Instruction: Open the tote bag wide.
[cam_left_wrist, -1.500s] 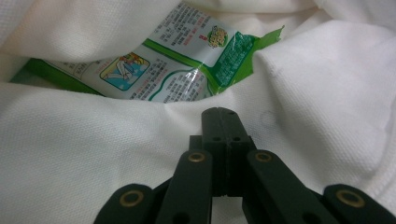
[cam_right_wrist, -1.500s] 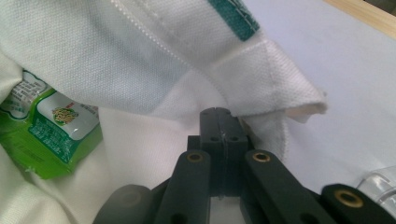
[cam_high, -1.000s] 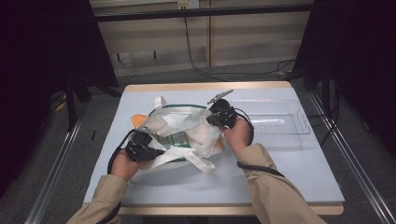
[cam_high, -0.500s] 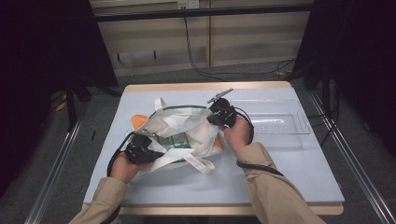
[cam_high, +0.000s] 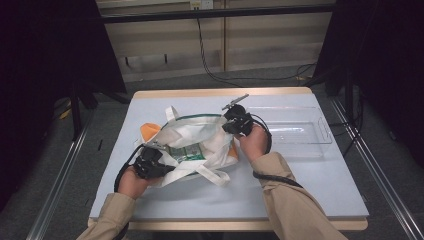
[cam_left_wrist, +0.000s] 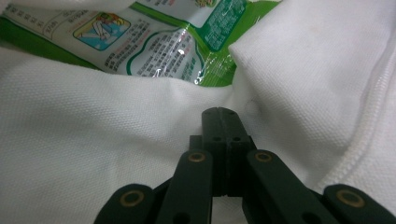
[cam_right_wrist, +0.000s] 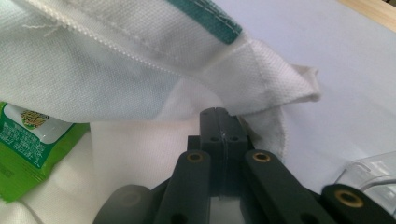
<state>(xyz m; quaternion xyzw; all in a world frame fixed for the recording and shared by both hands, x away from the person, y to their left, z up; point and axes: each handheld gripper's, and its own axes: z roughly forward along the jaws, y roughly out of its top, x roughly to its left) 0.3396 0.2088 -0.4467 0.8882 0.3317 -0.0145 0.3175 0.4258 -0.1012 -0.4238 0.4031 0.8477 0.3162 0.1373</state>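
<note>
On a pale blue table (cam_high: 310, 190), a white bag (cam_high: 200, 135) lies left of a clear tray (cam_high: 300, 131). The left gripper (cam_left_wrist: 223, 122) pinches its near edge beside a green packet (cam_left_wrist: 154, 51). The right gripper (cam_right_wrist: 219, 120) clamps the far rim.

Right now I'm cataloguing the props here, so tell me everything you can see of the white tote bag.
The white tote bag is woven cloth with a green-trimmed rim and flat white straps, lying slumped on the blue table. Its mouth is pulled open between the left claw and the right claw, each shut on the fabric. A green printed packet lies inside; something orange peeks out behind.
</note>
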